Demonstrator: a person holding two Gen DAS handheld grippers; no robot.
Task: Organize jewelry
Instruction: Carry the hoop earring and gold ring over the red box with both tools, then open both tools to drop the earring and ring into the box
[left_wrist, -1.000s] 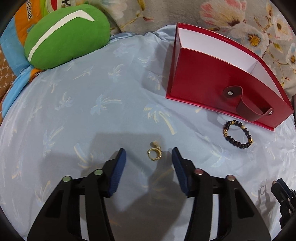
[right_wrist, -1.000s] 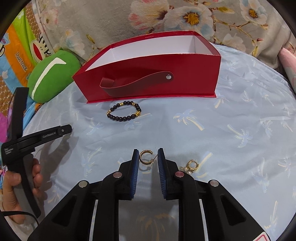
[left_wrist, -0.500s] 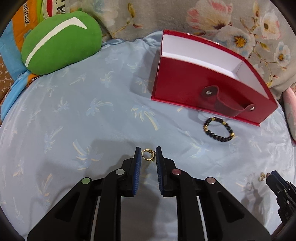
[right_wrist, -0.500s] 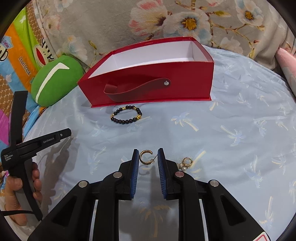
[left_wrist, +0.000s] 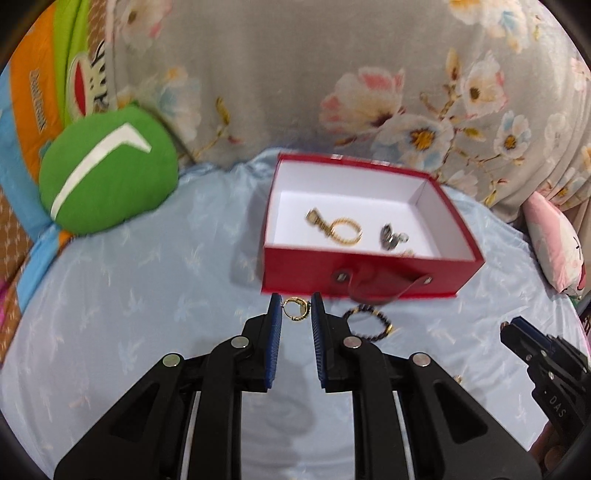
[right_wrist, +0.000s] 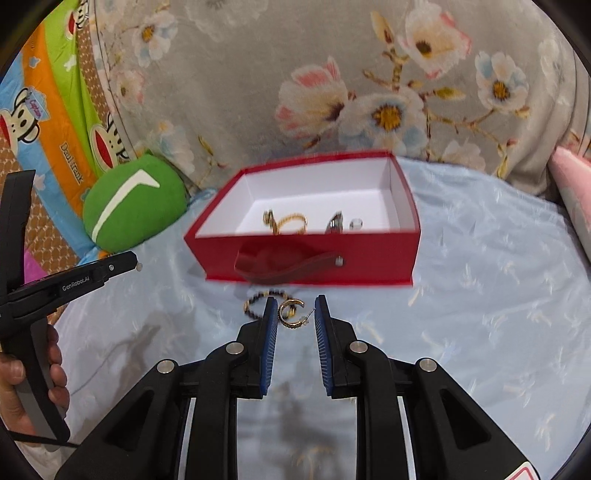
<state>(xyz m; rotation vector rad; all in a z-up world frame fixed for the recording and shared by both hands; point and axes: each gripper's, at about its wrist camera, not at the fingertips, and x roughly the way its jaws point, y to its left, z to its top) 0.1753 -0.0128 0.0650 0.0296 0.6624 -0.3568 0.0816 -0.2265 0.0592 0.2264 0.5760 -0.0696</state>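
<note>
My left gripper (left_wrist: 295, 306) is shut on a small gold hoop earring (left_wrist: 295, 308) and holds it above the blue sheet, in front of the red box (left_wrist: 369, 271). My right gripper (right_wrist: 293, 310) is shut on a gold C-shaped hoop earring (right_wrist: 291, 313), also raised in front of the red box (right_wrist: 314, 266). Inside the box lie a gold ring piece (left_wrist: 341, 229) and a dark piece (left_wrist: 389, 236). A black bead bracelet (left_wrist: 369, 323) lies on the sheet just before the box; it also shows in the right wrist view (right_wrist: 258, 301).
A green round cushion (left_wrist: 107, 184) sits at the back left. A floral fabric wall (left_wrist: 369, 74) rises behind the box. A pink pillow (left_wrist: 554, 251) lies at the right. A small gold piece (left_wrist: 457, 378) lies on the sheet at the right.
The left gripper closed on the gold earring. Both grippers then rose with their earrings, so the box's inside now shows.
</note>
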